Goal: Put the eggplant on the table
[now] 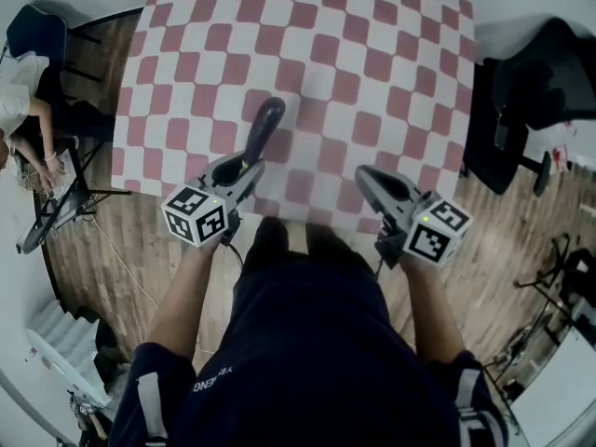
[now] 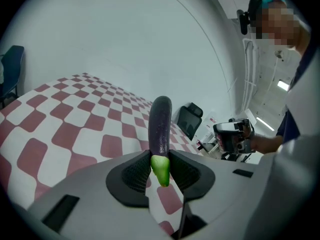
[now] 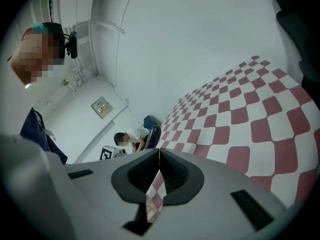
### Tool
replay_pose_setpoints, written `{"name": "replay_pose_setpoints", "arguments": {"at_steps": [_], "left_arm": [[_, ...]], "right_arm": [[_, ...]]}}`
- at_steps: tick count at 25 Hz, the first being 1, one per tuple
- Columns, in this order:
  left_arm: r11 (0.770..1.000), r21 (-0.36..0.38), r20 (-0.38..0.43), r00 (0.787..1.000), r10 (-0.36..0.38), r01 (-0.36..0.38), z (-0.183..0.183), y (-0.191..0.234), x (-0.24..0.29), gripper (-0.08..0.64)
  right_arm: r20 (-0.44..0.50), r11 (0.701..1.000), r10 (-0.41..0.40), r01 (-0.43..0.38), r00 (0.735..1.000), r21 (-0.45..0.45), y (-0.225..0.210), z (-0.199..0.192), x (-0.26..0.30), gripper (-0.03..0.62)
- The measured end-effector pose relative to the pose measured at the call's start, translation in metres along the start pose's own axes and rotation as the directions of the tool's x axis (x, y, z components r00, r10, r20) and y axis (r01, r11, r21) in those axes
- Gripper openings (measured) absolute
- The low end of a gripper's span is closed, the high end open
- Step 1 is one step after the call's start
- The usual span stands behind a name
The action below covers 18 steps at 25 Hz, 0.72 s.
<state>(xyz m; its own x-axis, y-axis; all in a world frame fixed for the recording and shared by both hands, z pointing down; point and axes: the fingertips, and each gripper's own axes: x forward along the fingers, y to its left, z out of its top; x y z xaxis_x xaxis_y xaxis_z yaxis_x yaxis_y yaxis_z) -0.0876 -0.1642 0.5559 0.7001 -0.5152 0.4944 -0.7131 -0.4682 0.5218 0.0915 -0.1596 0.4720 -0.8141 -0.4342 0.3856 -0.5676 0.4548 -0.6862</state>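
A long dark purple eggplant with a green stem end sticks forward out of my left gripper, which is shut on it near the stem. The eggplant hangs just above the near part of the table with the red-and-white checked cloth, pointing away from me. My right gripper is over the table's front edge to the right. Its jaws meet at the tips with nothing between them.
A black office chair stands beside the table's right edge. A seated person and a stand are on the wooden floor at the left. White walls lie beyond the table.
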Motion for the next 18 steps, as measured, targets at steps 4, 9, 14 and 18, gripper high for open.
{"name": "replay_pose_setpoints", "arguments": {"at_steps": [4, 9, 14, 18], "left_arm": [[0.994, 0.037, -0.071, 0.992, 0.109, -0.106, -0.022, 0.020, 0.016, 0.130], [0.979, 0.097, -0.167, 0.967, 0.194, -0.180, -0.050, 0.036, 0.028, 0.130], [0.959, 0.154, -0.272, 0.923, 0.273, -0.238, -0.073, 0.050, 0.038, 0.130], [0.944, 0.199, -0.365, 0.874, 0.322, -0.264, -0.089, 0.058, 0.042, 0.131]], "right_arm": [[-0.033, 1.000, 0.009, -0.009, 0.999, 0.007, -0.016, -0.002, -0.002, 0.018], [-0.073, 1.000, 0.018, -0.017, 0.997, 0.017, -0.031, -0.009, -0.001, 0.018], [-0.103, 0.999, 0.022, -0.020, 0.994, 0.028, -0.045, -0.014, 0.000, 0.018], [-0.113, 0.999, 0.025, -0.021, 0.993, 0.037, -0.051, -0.015, 0.001, 0.018]]}}
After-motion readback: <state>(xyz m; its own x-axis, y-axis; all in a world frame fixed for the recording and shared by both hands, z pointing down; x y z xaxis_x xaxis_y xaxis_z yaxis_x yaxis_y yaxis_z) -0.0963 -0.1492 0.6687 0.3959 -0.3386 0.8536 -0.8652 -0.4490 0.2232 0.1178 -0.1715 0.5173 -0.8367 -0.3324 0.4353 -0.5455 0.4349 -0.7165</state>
